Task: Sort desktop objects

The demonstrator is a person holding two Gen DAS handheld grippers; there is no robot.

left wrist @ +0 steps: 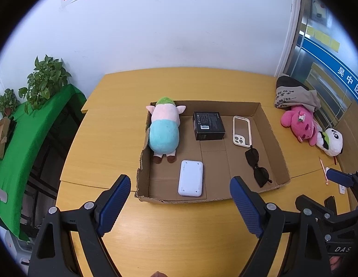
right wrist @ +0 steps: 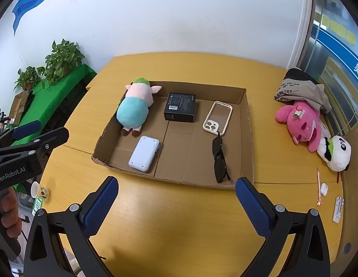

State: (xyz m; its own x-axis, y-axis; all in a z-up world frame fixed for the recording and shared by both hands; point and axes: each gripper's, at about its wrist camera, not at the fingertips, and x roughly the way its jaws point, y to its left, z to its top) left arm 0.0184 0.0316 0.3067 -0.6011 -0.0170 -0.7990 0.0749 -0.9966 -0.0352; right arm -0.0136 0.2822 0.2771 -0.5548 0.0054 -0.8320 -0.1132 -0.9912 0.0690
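A shallow cardboard tray (left wrist: 274, 138) (right wrist: 248, 124) lies on the yellow table. In it are a blue and pink plush pig (left wrist: 164, 131) (right wrist: 135, 108), a black box (left wrist: 208, 125) (right wrist: 180, 106), a phone case (left wrist: 242, 131) (right wrist: 217, 118), black sunglasses (left wrist: 257, 165) (right wrist: 219, 159) and a white device (left wrist: 191, 181) (right wrist: 144, 153). My left gripper (left wrist: 180, 189) is open and empty, just in front of the tray's near edge. My right gripper (right wrist: 176, 190) is open and empty, also in front of the tray.
At the right of the table lie a pink plush (left wrist: 300, 124) (right wrist: 301, 121), a panda plush (left wrist: 331, 142) (right wrist: 337, 153), a folded cloth bag (left wrist: 294, 94) (right wrist: 301, 92), a pen (right wrist: 318, 185), an earbud case (right wrist: 323, 188) and a white strip (right wrist: 338, 209). A small cup (right wrist: 39, 190) stands at the left edge. Potted plants (left wrist: 45, 80) stand on a green-covered bench.
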